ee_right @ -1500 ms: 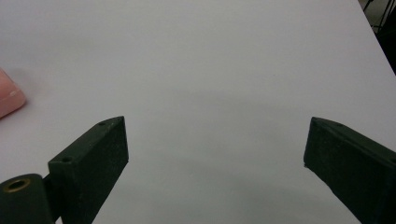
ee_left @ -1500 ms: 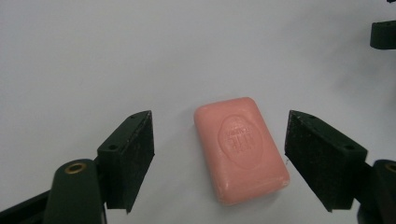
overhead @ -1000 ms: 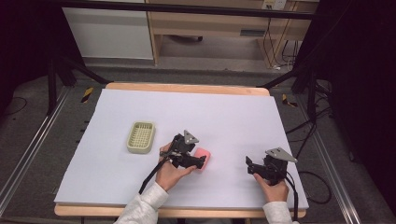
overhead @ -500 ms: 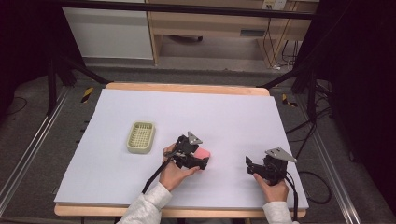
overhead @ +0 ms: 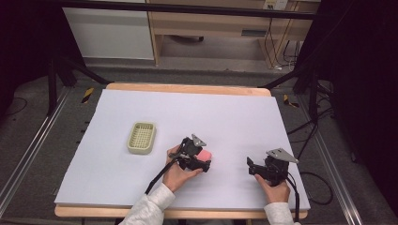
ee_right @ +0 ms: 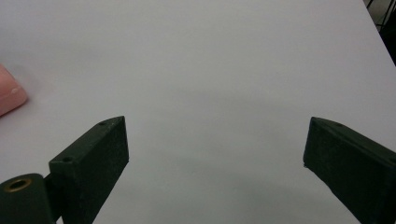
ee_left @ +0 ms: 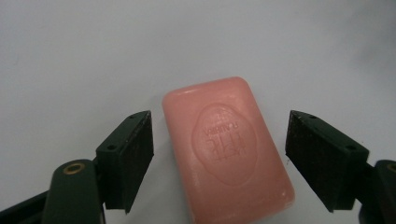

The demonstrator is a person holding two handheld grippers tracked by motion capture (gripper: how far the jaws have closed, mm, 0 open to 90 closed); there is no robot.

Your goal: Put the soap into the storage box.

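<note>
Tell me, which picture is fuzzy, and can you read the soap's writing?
Left gripper view: the pink soap is fairly sharp, but its stamped letters are upside down and too soft to read. Right gripper view: the black jaws look blurry up close. High view: evenly lit, dark at the edges.

Left gripper [overhead: 204, 159] poised over a pink soap bar [overhead: 204, 155] near the white table's [overhead: 234, 117] middle, yellow-green slotted dish [overhead: 141, 138] well apart to its left, right gripper [overhead: 250, 165] resting near the front right edge.
</note>
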